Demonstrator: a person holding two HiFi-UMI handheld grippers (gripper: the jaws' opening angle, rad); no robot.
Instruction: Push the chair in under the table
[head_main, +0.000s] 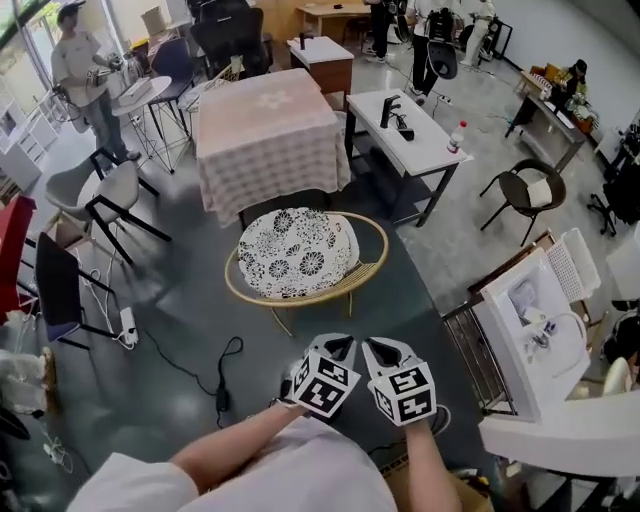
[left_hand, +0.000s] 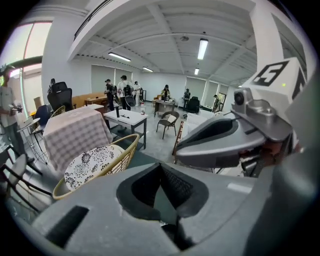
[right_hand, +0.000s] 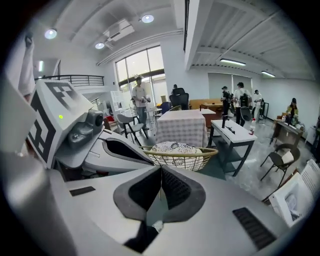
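Head camera: I look from above, steeply down and forward. Left tool (head_main: 338, 345), right tool (head_main: 378, 346) near bottom edge, chair (head_main: 298, 254) just beyond, cloth-covered table (head_main: 268, 140) farther up.
Left tool camera: low, close behind own jaws; chair at frame left, right tool alongside at right.
Right tool camera: same low seat; chair straight ahead, left tool at left.
All three share chair, cloth-covered table, white table (head_main: 415, 135).

Near are one left gripper (head_main: 338, 347) and one right gripper (head_main: 379, 349), two in all. Beyond them stand one wicker chair (head_main: 374, 262) with one patterned cushion (head_main: 297, 252) and, farther off, one cloth-covered table (head_main: 268, 130). Right of it is one white table (head_main: 425, 150) bearing one bottle (head_main: 457, 137).
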